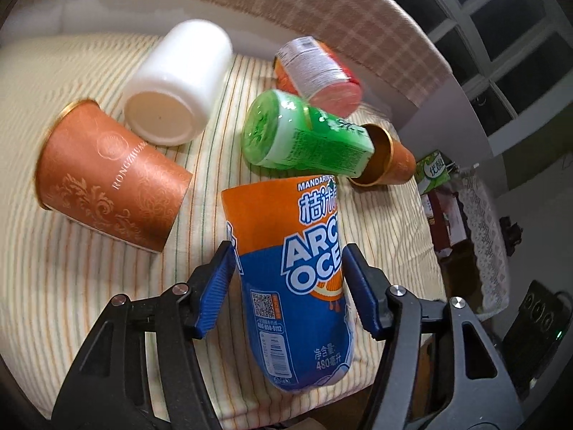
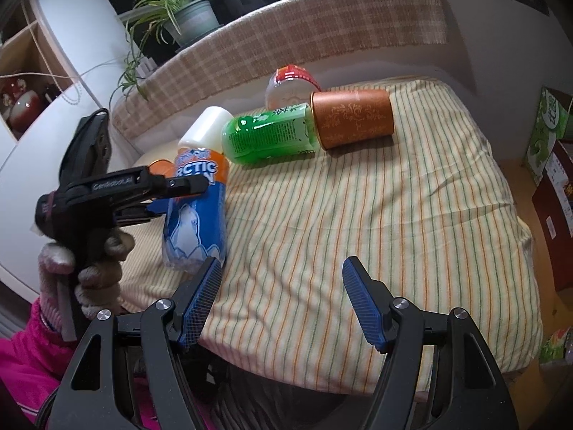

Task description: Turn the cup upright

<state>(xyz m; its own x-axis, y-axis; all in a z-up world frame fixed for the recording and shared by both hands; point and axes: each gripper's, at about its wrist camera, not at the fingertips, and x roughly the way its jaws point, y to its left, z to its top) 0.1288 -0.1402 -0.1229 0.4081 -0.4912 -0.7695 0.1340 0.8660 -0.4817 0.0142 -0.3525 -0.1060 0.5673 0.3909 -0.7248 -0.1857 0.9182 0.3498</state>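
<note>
You're getting soft, dim indoor light, with dark fisheye corners bending both views. Motion blur is smearing the white bottle [image 1: 179, 82] and cup [image 1: 111, 175].

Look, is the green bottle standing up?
No, the green bottle lies on its side on the striped cloth, beside a tipped-over orange cup.

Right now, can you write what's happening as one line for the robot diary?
left gripper: shut on Arctic Ocean cup | right gripper: open, empty | orange paper cups: lying sideways | surface: striped cloth
</note>
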